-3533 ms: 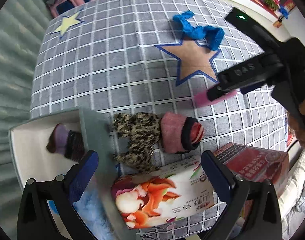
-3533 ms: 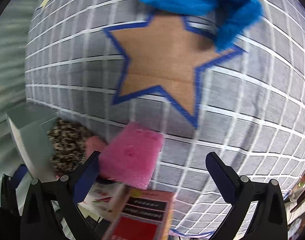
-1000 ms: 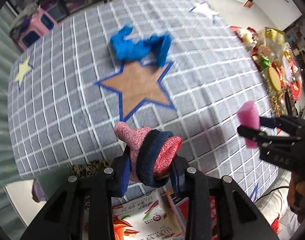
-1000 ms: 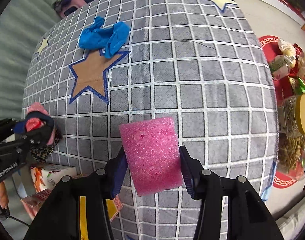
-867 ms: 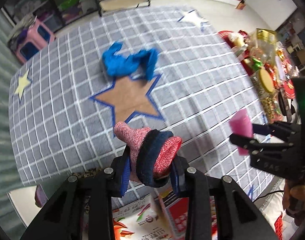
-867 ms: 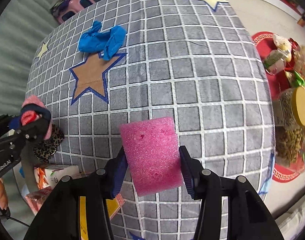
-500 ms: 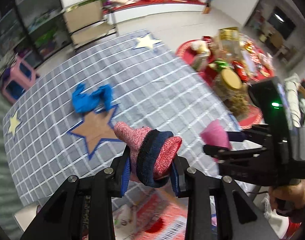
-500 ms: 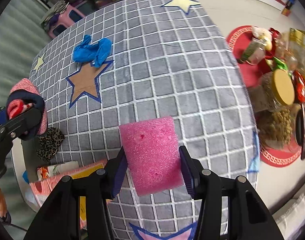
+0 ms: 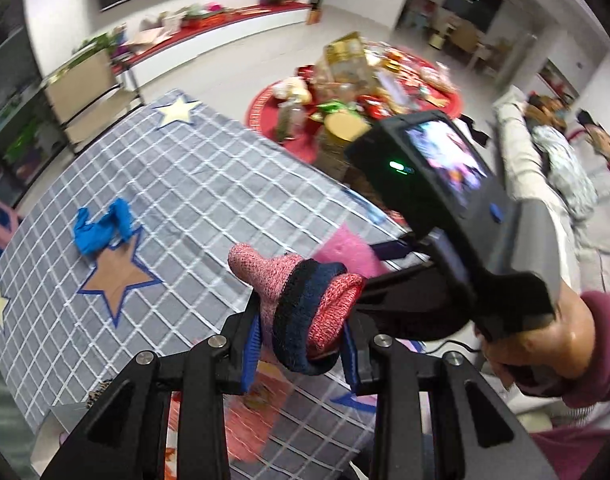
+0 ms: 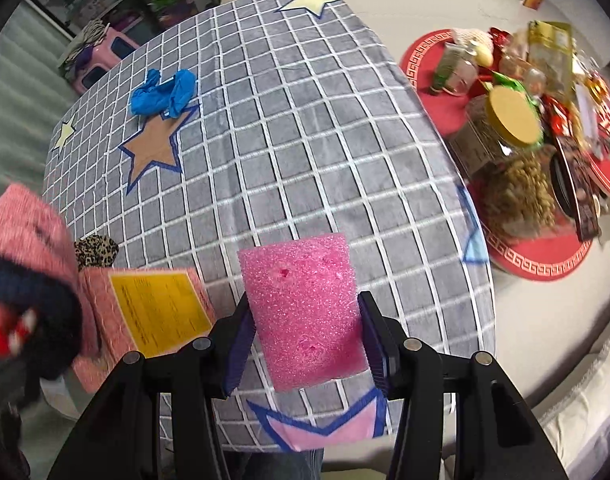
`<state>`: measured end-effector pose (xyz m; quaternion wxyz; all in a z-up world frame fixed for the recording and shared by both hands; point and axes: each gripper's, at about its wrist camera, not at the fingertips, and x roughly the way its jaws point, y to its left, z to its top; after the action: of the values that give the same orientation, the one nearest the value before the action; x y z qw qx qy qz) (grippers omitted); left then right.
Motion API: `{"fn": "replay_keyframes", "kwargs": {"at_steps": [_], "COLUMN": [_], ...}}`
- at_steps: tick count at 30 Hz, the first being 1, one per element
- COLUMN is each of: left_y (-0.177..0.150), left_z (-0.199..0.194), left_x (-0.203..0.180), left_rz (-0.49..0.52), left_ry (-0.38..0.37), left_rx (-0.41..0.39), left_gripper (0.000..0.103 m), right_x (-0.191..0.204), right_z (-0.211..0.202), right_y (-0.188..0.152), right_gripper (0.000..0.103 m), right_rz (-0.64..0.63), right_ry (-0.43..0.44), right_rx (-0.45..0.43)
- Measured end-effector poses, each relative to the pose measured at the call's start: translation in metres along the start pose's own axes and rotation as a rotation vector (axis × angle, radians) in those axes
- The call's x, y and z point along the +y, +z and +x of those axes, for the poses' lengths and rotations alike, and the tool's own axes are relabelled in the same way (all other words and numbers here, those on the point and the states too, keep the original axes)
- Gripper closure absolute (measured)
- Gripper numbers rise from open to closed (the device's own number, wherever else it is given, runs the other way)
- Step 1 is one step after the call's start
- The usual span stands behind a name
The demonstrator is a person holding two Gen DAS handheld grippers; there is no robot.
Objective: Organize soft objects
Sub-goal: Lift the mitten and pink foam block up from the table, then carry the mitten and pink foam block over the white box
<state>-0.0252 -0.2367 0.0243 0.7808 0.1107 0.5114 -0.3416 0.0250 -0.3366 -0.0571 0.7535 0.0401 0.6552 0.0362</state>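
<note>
My left gripper [image 9: 301,344] is shut on a rolled pink, navy and red sock [image 9: 301,304] and holds it high above the table. My right gripper [image 10: 305,332] is shut on a pink foam sponge [image 10: 305,312], also lifted clear of the table. The sponge [image 9: 347,250] and the right gripper's body show just behind the sock in the left wrist view. The sock [image 10: 29,252] fills the left edge of the right wrist view. A blue glove [image 10: 163,94] lies far back by the brown star. A leopard-print cloth [image 10: 95,252] lies near the left.
The table wears a grey checked cloth [image 10: 305,140] with star patches. A pink box with a yellow label [image 10: 153,312] lies at the front left. A red mat with jars and snack packs [image 10: 517,120] is on the floor to the right. A grey box corner [image 9: 61,412] shows low left.
Both grippers have risen and tilted up with their loads still held. The left view now looks across the room, and the right gripper has come close beside the sock.
</note>
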Motion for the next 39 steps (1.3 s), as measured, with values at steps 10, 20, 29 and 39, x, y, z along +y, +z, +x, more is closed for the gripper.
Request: {"fn": "replay_keyframes", "kwargs": {"at_steps": [10,20,29,39], "left_y": [-0.053,-0.11,-0.164,-0.21], "left_z": [-0.029,-0.053,-0.075,-0.097], "left_x": [-0.018,0.009,0.058,0.093], "left_rz": [0.046,-0.044,-0.247,-0.409], "left_ry": [-0.028,0.025,0.11,0.175], "left_rx": [0.012,0.022,0.027,0.012], "left_gripper": [0.067,0.067,0.067,0.067], "right_x": [0.012,0.054,0.102,0.146], "right_z": [-0.011,-0.01,-0.005,0.004], "right_y": [-0.043,-0.076,-0.102,-0.112], "right_gripper": [0.052,0.052,0.052,0.052], "right_rz": [0.003,-0.058,-0.161,-0.271], "right_ry": [-0.024,-0.003,0.031,0.048], "right_rx": [0.0,0.034,0.071,0.091]}}
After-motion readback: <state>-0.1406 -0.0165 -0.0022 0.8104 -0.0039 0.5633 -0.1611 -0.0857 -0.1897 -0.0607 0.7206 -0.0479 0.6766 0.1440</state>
